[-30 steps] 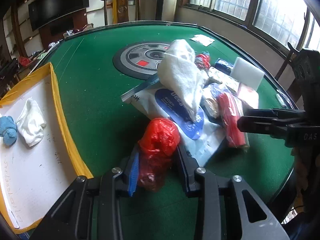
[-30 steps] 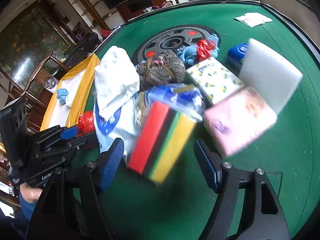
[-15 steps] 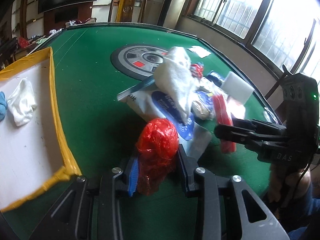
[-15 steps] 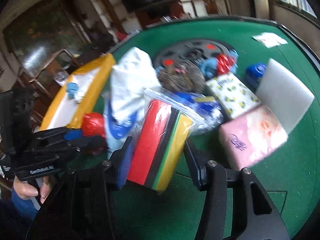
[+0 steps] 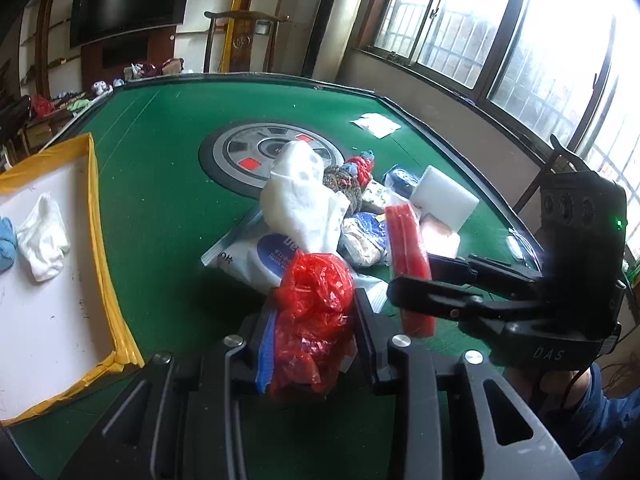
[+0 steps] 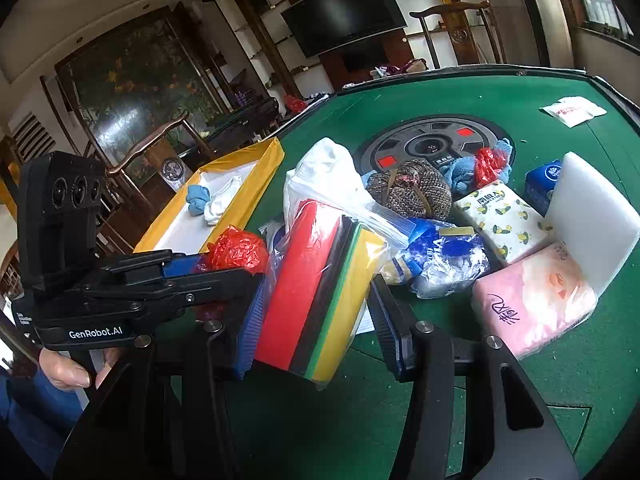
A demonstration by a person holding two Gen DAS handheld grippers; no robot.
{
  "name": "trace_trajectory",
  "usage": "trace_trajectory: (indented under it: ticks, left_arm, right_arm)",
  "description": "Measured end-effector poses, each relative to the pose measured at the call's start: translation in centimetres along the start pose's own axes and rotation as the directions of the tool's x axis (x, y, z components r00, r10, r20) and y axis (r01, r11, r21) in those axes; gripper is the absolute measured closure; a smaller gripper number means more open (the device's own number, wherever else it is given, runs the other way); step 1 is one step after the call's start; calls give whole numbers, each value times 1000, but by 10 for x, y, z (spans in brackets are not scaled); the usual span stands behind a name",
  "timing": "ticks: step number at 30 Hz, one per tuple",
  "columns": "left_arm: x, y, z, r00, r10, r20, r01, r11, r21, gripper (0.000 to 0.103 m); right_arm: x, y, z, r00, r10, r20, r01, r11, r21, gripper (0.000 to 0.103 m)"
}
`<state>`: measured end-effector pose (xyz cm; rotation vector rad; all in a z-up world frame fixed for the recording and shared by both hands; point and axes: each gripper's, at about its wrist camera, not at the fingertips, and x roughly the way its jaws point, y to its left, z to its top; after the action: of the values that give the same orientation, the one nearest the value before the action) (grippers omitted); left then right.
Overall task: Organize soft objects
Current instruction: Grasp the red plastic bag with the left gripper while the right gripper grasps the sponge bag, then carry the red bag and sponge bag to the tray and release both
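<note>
Left wrist view, left to right. A yellow-rimmed tray (image 5: 100,216) with a white floor lies at nine o'clock on the green tabletop (image 5: 160,184). Inside it rest a blue cloth (image 5: 6,244), at the picture's edge, and a white sock (image 5: 44,236) just beside it.

At six o'clock the left gripper (image 5: 314,336) is clamped on a crumpled red plastic bag (image 5: 316,312); both pads press into it and the bag bulges above the fingers, clear of the tabletop.

Above it, toward the centre, stands the pile: a white cloth (image 5: 300,200) heaped on a flat white-and-blue packet (image 5: 256,256), with a brown knitted item (image 5: 344,184) behind.

At three o'clock the right gripper (image 5: 412,280) is closed on a bagged stack of coloured sponges (image 5: 408,252), seen edge-on in red. A white foam block (image 5: 444,200) lies beyond it at two o'clock.

Right wrist view, left to right. The left gripper (image 6: 224,270) enters at nine o'clock, a hand (image 6: 72,368) under its handle, the red plastic bag (image 6: 236,250) between its fingers. The tray (image 6: 256,184) sits behind at ten o'clock.

At centre the right gripper (image 6: 316,320) grips the sponges (image 6: 316,292), red, black, green and yellow layers in a clear zip bag, tilted, lower edge off the tabletop.

To the right lie a blue-and-white wrapped bundle (image 6: 444,260), a lemon-print tissue pack (image 6: 504,216), a pink tissue pack (image 6: 536,300) and the foam block (image 6: 592,220), touching one another.
</note>
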<state>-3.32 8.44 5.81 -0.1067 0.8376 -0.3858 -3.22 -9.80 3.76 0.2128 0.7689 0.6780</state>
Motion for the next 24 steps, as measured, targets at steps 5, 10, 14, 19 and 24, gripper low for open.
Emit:
trace_trajectory:
  ticks: [5, 10, 14, 19, 24]
  left_arm:
    - [-3, -4, -1, 998, 62, 24, -62, 998, 28, 69]
    - [-9, -4, -2, 990, 127, 64, -130, 990, 46, 69]
    - [-17, 2, -3, 976, 192, 100, -196, 980, 36, 69]
    - [-27, 7, -3, 941, 298, 160, -307, 951, 38, 69]
    - [-36, 20, -2, 927, 324, 192, -332, 943, 10, 69]
  right_arm:
    - [0, -2, 2, 1000, 2, 3, -2, 1000, 3, 53]
    - [0, -8, 5, 1000, 9, 1, -10, 1000, 24, 53]
    - [1, -9, 5, 1000, 1, -6, -1, 1000, 29, 53]
    - [1, 11, 8, 1000, -13, -14, 13, 1000, -7, 53]
    - [-1, 33, 17, 1000, -11, -12, 11, 998, -59, 53]
